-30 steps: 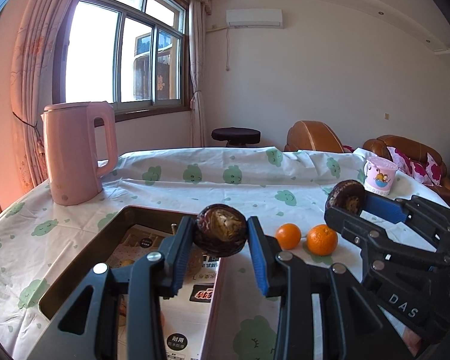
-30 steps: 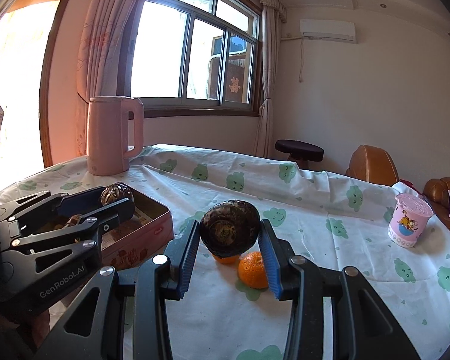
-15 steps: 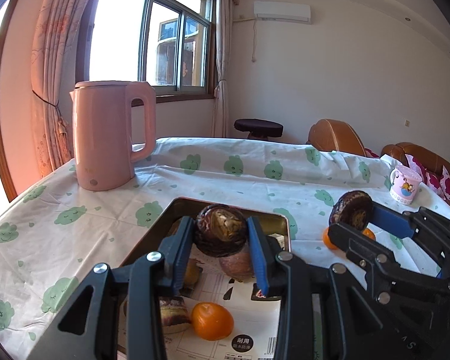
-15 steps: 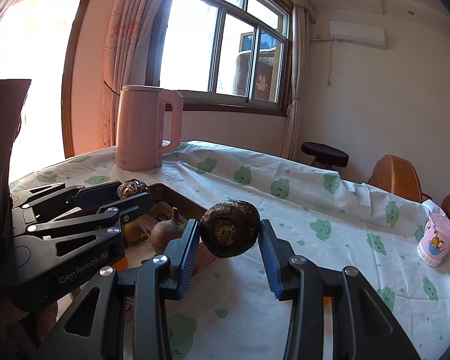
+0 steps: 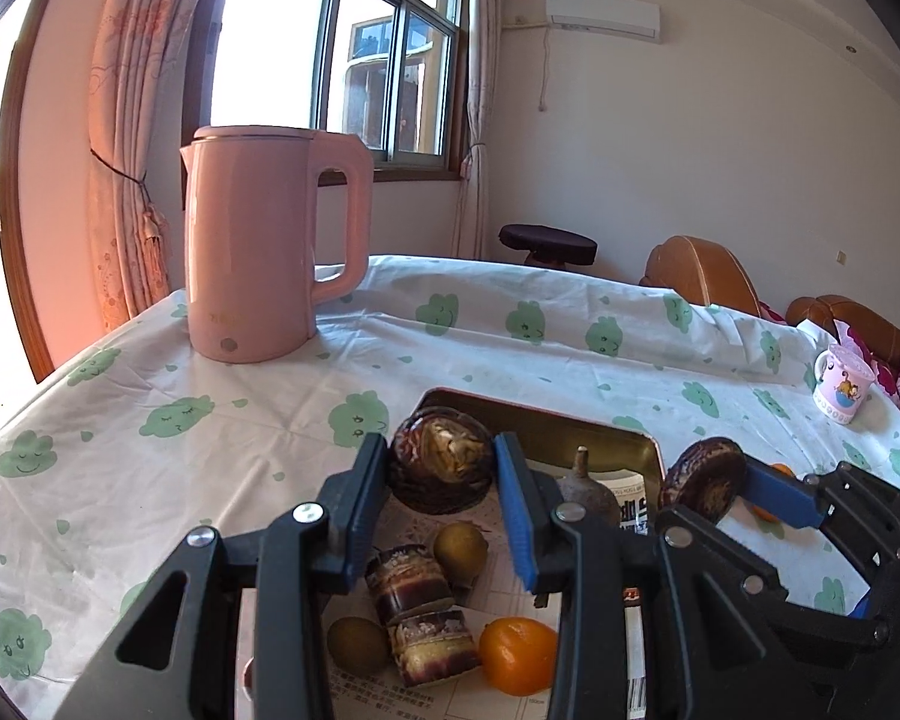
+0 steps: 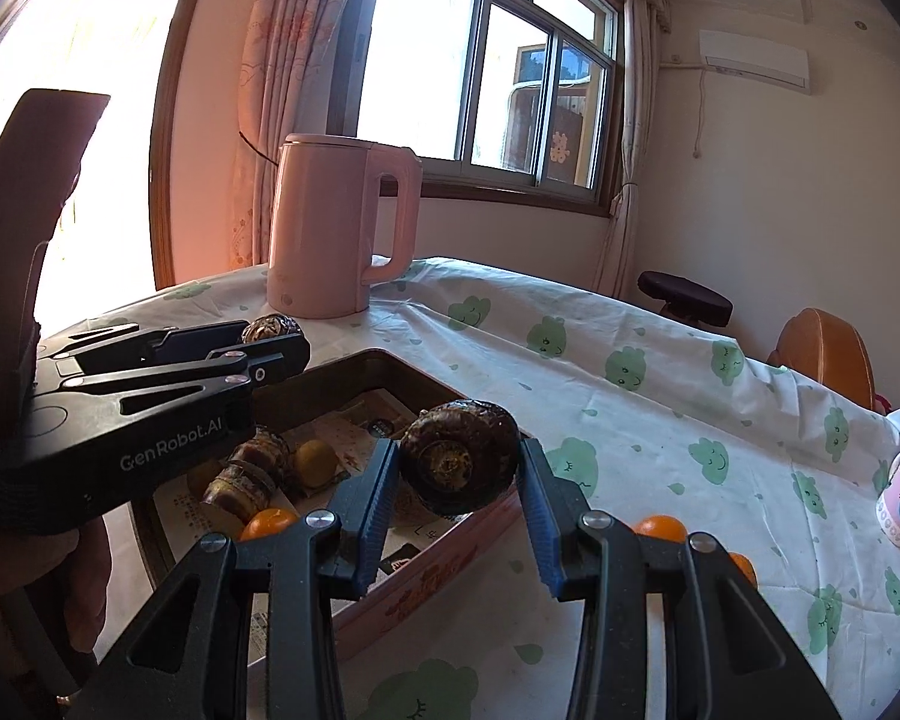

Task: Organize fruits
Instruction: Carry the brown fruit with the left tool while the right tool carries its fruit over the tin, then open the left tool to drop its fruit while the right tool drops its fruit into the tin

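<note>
My left gripper [image 5: 441,480] is shut on a dark brown water chestnut [image 5: 439,461] and holds it over the far end of the pink tin tray [image 5: 546,426]. My right gripper [image 6: 459,483] is shut on a second dark water chestnut [image 6: 459,461], above the tray's near right rim [image 6: 438,576]. The tray holds an orange [image 5: 517,654], two yellow-green fruits [image 5: 461,551], sugarcane pieces [image 5: 408,582] and a brown pear-like fruit [image 5: 588,495]. Two oranges [image 6: 660,529] lie on the cloth right of the tray.
A pink kettle [image 5: 264,246] stands at the table's back left, also in the right wrist view [image 6: 336,228]. A pink cup [image 5: 843,383] stands at the far right edge. The table carries a white cloth with green cloud prints [image 6: 630,372].
Both grippers have moved left from the loose oranges to above the tray, each still holding its water chestnut. The tray's contents have come into view.
</note>
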`<state>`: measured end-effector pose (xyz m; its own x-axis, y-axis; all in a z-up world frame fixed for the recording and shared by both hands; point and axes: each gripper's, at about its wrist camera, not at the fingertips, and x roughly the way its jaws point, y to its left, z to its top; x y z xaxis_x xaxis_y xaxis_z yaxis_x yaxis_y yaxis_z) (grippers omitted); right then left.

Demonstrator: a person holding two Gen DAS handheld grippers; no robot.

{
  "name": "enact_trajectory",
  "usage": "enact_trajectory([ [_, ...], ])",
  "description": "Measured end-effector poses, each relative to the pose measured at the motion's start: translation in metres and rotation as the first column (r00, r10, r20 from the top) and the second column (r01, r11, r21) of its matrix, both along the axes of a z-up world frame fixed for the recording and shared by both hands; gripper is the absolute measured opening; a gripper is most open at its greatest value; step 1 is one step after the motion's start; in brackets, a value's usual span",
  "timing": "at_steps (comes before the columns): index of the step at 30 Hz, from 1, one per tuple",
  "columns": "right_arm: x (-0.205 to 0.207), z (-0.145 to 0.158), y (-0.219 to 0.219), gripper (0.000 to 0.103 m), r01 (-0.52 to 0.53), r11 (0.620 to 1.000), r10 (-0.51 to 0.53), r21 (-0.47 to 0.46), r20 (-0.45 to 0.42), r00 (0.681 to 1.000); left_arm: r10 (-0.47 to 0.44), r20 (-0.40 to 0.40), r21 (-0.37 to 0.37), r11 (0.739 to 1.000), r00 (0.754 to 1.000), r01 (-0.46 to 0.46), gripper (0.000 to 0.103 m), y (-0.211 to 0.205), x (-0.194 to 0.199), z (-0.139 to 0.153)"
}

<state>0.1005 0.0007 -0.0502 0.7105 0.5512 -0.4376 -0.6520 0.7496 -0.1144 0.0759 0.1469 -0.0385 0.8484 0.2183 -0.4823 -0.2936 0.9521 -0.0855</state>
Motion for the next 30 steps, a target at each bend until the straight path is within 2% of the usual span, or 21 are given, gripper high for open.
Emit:
enact_trajectory([
  [30, 0.008, -0.016, 0.021, 0.043, -0.068, 0.994, 0.057, -0.089, -0.124, 0.991, -0.034, -0.093, 0.004, 0.999, 0.995, 0.035, 0.038, -0.003, 0.014, -0.015],
])
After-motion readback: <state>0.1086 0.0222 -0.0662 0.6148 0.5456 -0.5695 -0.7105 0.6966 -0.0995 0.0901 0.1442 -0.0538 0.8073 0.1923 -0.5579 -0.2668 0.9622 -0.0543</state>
